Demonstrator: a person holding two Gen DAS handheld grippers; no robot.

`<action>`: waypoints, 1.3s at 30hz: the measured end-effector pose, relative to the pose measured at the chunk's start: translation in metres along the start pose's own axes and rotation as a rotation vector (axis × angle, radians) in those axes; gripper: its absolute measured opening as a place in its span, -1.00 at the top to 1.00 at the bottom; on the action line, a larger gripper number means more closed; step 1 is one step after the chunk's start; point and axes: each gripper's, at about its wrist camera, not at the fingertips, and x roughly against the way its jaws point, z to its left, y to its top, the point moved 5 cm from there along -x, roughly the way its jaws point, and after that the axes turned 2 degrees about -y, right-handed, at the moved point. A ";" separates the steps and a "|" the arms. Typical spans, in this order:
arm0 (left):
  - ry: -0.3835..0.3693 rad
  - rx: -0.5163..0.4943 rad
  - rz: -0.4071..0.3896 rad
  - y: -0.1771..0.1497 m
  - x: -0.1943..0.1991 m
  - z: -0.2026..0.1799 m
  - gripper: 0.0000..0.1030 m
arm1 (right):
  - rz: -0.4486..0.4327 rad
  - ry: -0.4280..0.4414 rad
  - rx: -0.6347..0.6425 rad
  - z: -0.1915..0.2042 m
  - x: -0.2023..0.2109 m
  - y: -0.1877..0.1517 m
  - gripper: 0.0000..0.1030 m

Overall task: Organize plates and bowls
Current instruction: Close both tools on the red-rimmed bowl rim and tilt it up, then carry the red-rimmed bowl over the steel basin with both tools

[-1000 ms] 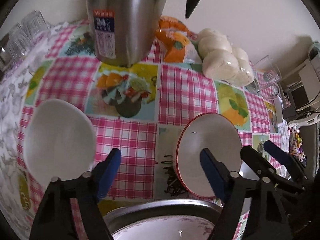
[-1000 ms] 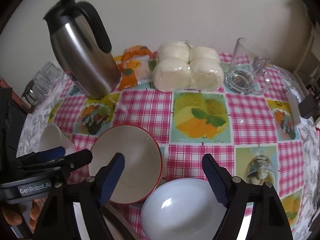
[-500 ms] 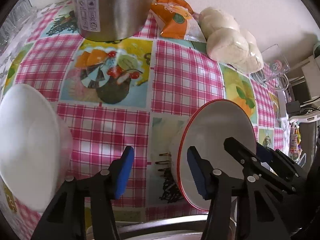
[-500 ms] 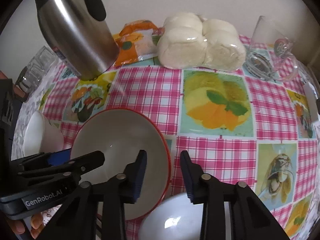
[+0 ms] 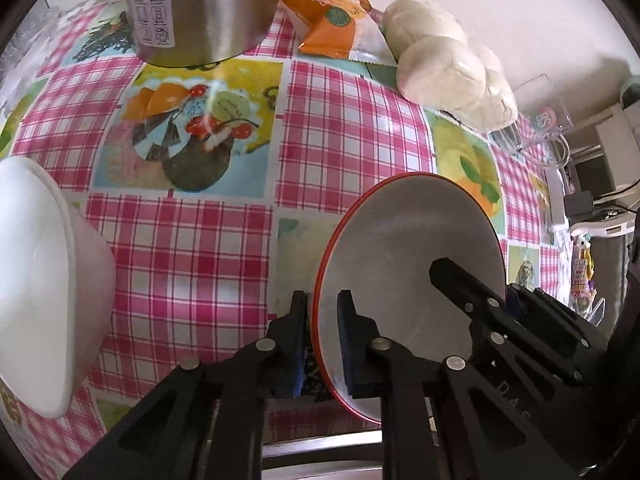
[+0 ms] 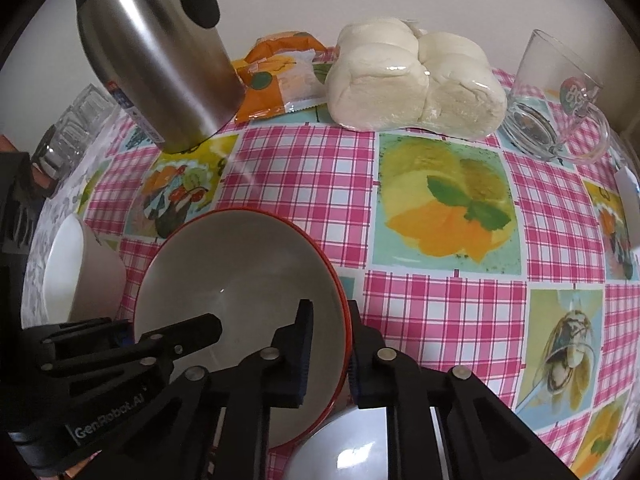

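Both grippers are clamped on the same red-rimmed bowl. The left gripper pinches its near-left rim, one finger inside, one outside; the right gripper does likewise on the opposite rim. A white bowl sits left of the left jaws, near but apart. Ahead stand a steel thermos, bagged buns and a glass mug.

We see the flask cut off at the top and the near white bowl cut off below.
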 end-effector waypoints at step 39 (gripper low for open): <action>-0.002 0.117 -0.155 -0.106 0.116 0.013 0.70 | -0.072 0.104 -0.034 0.038 0.108 -0.083 0.74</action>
